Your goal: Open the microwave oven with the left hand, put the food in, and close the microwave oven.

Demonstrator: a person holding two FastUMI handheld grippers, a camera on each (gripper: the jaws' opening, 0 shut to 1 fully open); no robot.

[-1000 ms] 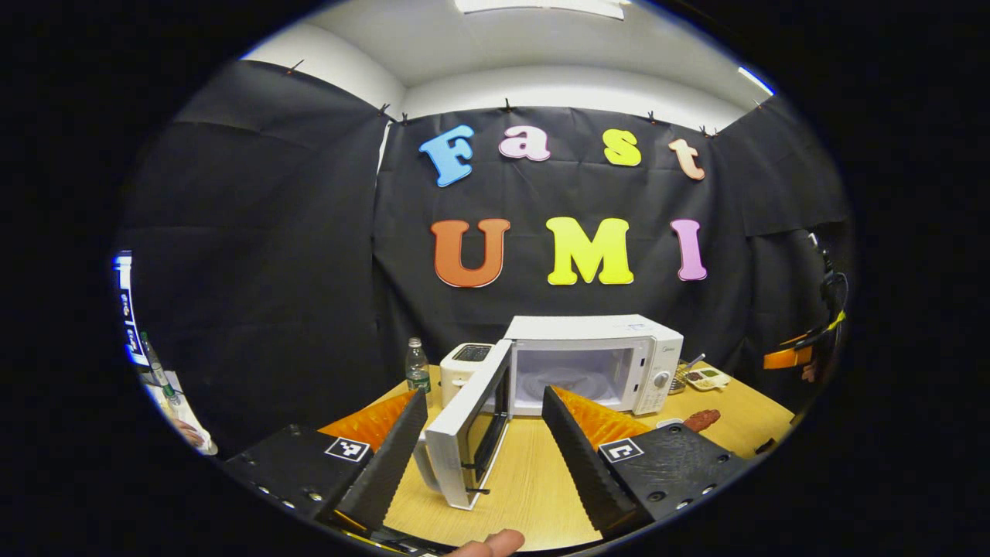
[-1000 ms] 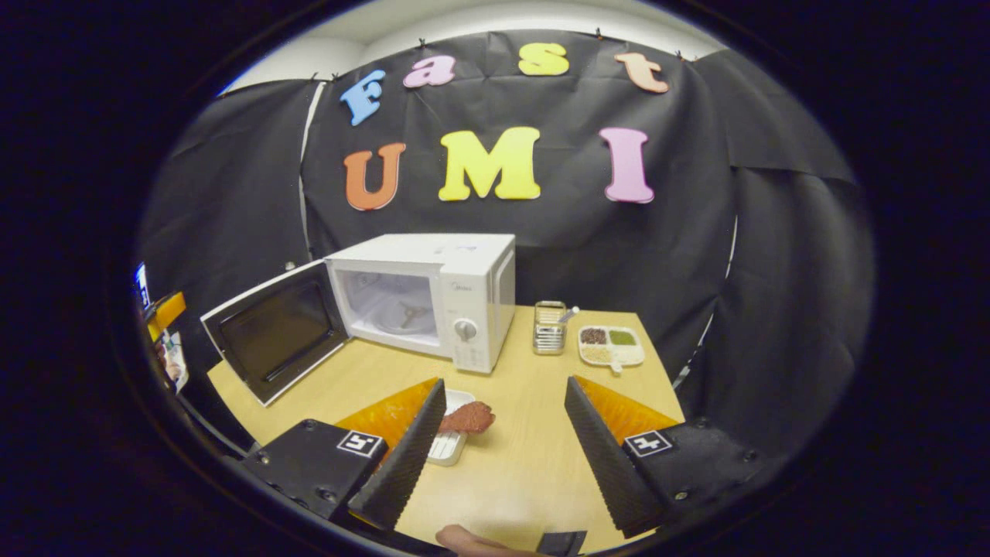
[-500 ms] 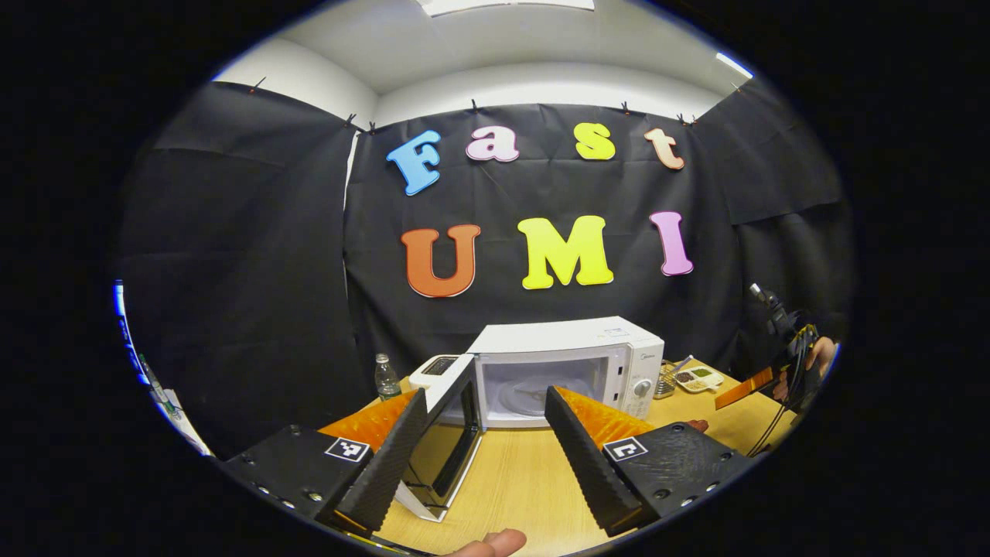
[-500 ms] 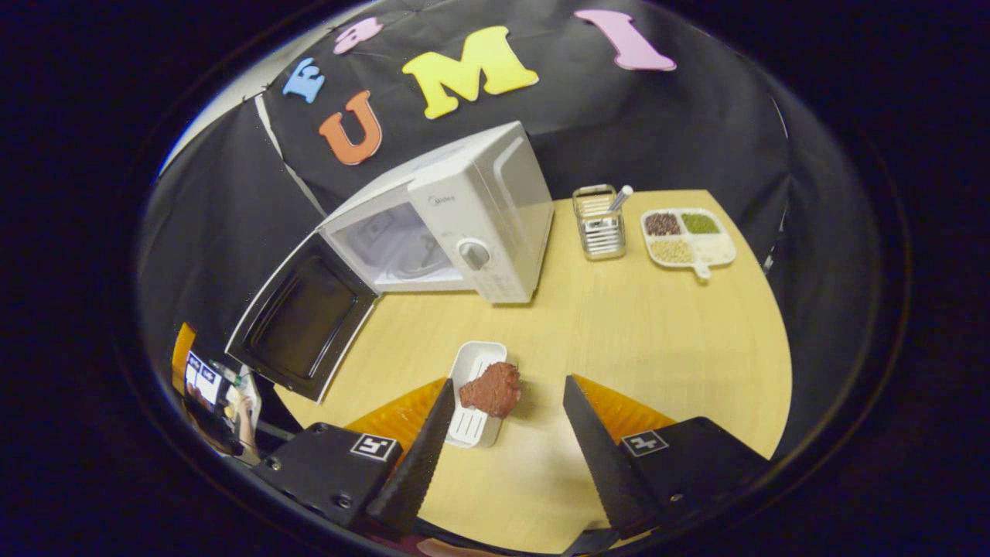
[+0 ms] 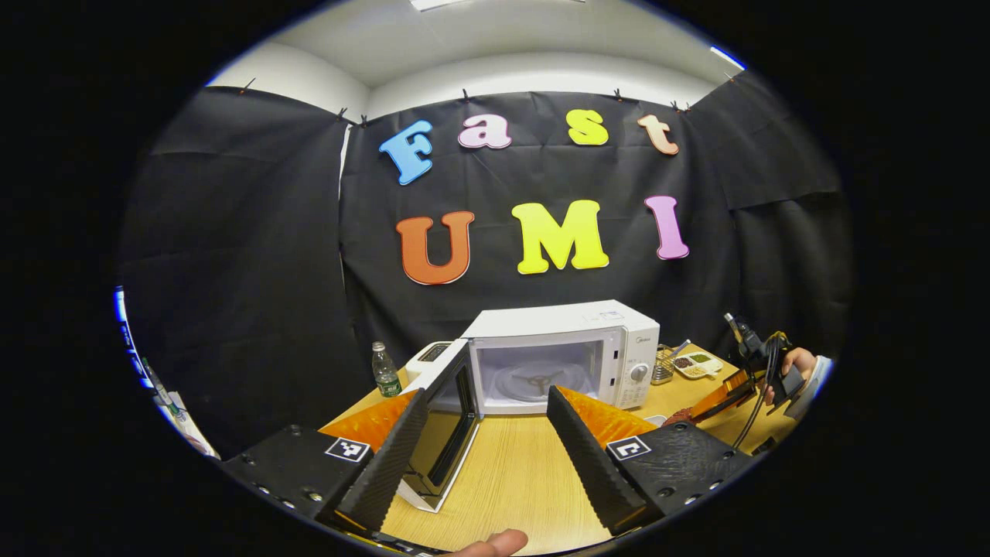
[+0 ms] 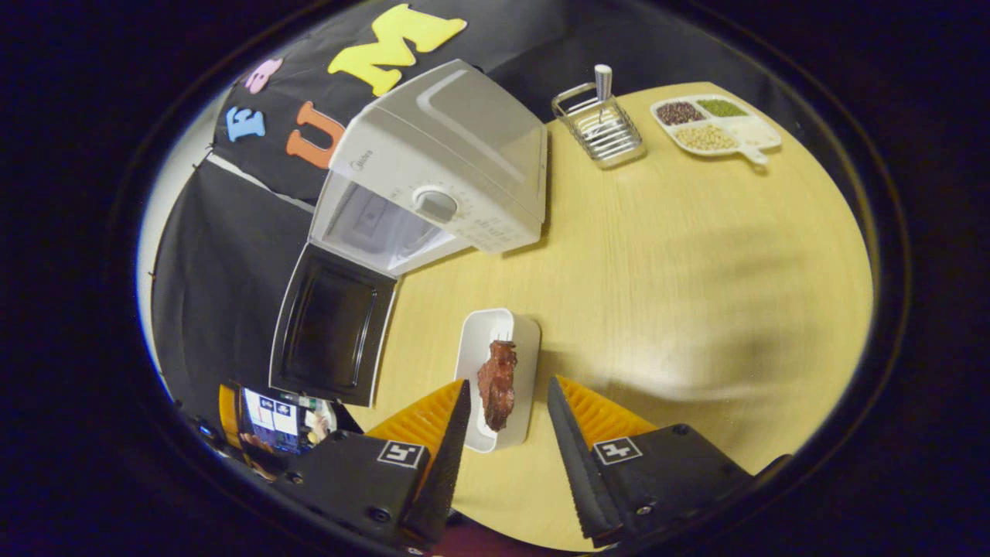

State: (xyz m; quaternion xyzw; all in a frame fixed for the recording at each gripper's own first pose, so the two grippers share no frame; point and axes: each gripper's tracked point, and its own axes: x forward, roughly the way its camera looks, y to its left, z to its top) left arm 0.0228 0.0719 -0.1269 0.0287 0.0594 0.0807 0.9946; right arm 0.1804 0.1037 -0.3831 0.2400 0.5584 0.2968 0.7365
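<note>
We have the microwave oven (image 6: 433, 178) standing toward the far side of the counter (image 6: 681, 294), its door (image 6: 331, 325) swung wide and reaching out past the counter's left edge. The food (image 6: 497, 383), a dark red piece, lies in a white tray (image 6: 476, 356) near the counter's front edge, in front of the open door.

Our right tongs (image 6: 503, 433) hang over that tray with the two fingers apart, one on each side of the food and not yet touching it. Our left tongs (image 5: 483, 441) are also spread and hold nothing, well back from the oven, with the door (image 5: 448, 418) seen between their fingers.

What worries us here:
- The near finger looks set over the tray's wall; if we close there we pinch tray and food together, or tip the tray.
- The food is irregular and looks soft; a grip on its thin end could let it swing or drop on the way to the cavity.
- The open door overhangs the left edge, so a careless sweep of either hand could knock it.
- We cannot tell how high the tongs sit above the food, so closing early may catch nothing.
</note>
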